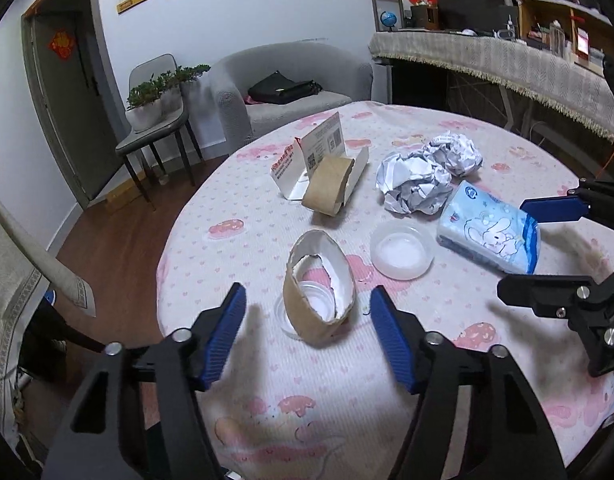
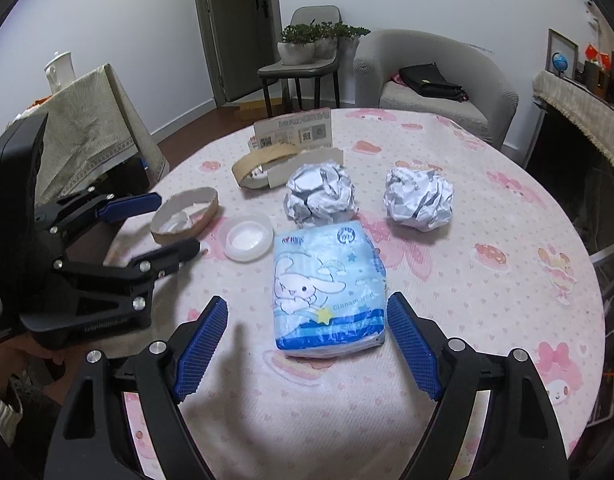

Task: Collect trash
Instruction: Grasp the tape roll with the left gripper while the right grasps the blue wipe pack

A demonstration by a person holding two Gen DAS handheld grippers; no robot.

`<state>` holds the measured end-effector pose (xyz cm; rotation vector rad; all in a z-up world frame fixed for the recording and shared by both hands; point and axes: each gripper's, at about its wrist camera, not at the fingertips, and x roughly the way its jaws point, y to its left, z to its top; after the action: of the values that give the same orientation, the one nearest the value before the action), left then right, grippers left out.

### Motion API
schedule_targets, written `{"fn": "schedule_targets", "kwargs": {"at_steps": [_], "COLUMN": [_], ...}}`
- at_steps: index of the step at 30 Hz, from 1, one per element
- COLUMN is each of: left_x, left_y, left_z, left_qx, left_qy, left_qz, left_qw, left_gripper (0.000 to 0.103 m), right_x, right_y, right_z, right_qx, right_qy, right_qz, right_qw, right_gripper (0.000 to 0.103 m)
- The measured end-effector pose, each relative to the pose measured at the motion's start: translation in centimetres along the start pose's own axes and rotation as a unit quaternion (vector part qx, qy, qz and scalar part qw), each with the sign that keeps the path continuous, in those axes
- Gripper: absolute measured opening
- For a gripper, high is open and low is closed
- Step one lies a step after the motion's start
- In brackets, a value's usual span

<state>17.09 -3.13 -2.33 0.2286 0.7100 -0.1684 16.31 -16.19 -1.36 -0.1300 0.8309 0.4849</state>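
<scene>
My left gripper is open, its blue pads either side of a torn brown paper cup ring resting over a clear lid on the table. My right gripper is open around the near end of a blue tissue pack. Two crumpled paper balls lie beyond the pack. A clear plastic lid sits left of it. A second brown cardboard ring leans on an opened white box farther back. The right gripper also shows in the left wrist view, the left gripper in the right wrist view.
The round table has a pink patterned cloth. Beyond it stand a grey armchair with a black bag, a chair with potted plants, and a cloth-covered desk at the right.
</scene>
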Motion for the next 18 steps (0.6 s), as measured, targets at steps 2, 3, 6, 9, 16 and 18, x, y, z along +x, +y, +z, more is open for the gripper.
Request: {"fn": "schedule_targets", "kwargs": {"at_steps": [2,3,6,9,16,18], "left_x": [0.0,0.1,0.4,0.5,-0.2,-0.7], "left_y": [0.1,0.0,0.2,0.5,1.2,1.8], "left_z": [0.2,0.3,0.4,0.5,0.6,0.9], "left_qx": [0.000,-0.001,-0.007,-0.013,-0.032,-0.054], "left_qy": [-0.001,-0.001,0.000,0.001,-0.007,-0.016], "left_qz": [-0.002,-0.004,-0.009,-0.016,-0.028,-0.045], "left_qw": [1.0000,1.0000,0.9999,0.9998,0.9991,0.9974], "left_gripper": [0.066,0.064,0.056,0.047,0.041,0.041], "right_x": [0.2,0.2,0.4,0.5,0.8,1.1], "right_y": [-0.1,-0.2,-0.2,-0.1,0.2,0.3], "right_z": [-0.1,-0.1,0.0,0.1,0.6,0.6], "right_qx": [0.001,0.002,0.001,-0.002,-0.002,-0.004], "right_qy": [0.003,0.004,0.006,0.008,0.011,0.014], "right_qz": [0.000,0.001,0.004,0.004,0.002,-0.002], "right_qw": [1.000,1.000,1.000,1.000,1.000,1.000], "right_gripper": [0.083,0.083,0.083,0.083,0.083,0.084]}}
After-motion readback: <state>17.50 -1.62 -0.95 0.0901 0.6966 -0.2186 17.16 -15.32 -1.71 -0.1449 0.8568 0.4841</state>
